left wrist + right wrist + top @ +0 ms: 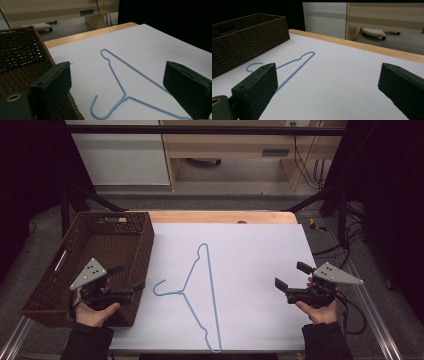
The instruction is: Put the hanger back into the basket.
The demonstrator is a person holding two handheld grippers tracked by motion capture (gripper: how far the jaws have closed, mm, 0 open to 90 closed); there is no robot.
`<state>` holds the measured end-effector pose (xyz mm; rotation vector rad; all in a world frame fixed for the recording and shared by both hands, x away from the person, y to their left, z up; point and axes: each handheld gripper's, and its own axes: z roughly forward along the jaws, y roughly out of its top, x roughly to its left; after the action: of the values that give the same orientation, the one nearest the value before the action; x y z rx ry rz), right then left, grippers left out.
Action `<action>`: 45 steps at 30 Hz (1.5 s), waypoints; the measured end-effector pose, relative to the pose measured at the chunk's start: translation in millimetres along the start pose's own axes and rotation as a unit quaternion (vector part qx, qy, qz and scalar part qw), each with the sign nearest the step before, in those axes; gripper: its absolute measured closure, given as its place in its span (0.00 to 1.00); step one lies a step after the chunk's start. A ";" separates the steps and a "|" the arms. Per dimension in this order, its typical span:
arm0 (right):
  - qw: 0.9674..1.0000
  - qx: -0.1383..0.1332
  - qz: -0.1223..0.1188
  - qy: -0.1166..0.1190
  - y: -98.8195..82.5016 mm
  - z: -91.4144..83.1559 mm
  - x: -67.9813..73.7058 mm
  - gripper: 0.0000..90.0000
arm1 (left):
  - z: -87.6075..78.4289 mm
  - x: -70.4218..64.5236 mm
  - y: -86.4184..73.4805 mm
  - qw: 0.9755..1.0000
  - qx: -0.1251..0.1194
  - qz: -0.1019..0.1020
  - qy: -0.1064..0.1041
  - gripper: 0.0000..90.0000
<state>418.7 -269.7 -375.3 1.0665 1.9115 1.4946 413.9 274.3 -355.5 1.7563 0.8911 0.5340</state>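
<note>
Both grippers, left gripper [131, 277] and right gripper [290, 275], gape wide beside a thin blue wire hanger [200, 290] lying flat.

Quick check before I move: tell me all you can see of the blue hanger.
The blue hanger is thin, wire-like, and light blue: a triangular body with a notched shoulder corner, a twisted neck and an open hook. It lies flat on the white table surface, hook pointing toward the brown wicker basket but not touching it. Nothing grips it; it looks unbent.
</note>
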 end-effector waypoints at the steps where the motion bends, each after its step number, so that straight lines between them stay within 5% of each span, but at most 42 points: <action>1: 1.000 0.001 0.000 0.000 0.2 0.3 0.5 0.03 | 0.6 -0.8 0.2 1.000 0.002 0.002 -0.002 0.09; 13: 1.000 0.018 -0.005 0.001 3.9 11.4 17.4 0.04 | 8.6 -12.3 0.7 1.000 0.008 0.011 -0.014 0.09; 24: 0.997 0.057 -0.029 0.032 5.2 39.5 54.4 0.05 | 15.6 -18.0 -0.9 0.999 0.016 0.016 -0.023 0.09; 31: 0.994 0.080 -0.043 0.061 5.4 60.0 84.4 0.06 | 16.7 -18.3 -1.7 0.999 0.016 0.015 -0.023 0.09; 45: 0.987 0.124 -0.060 0.083 1.3 92.7 124.6 0.10 | 13.9 -15.0 -0.6 1.000 0.011 0.014 -0.015 0.09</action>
<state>418.2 -115.0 -389.4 0.9350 2.2823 1.3402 414.3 254.3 -360.0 1.7950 0.8555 0.5151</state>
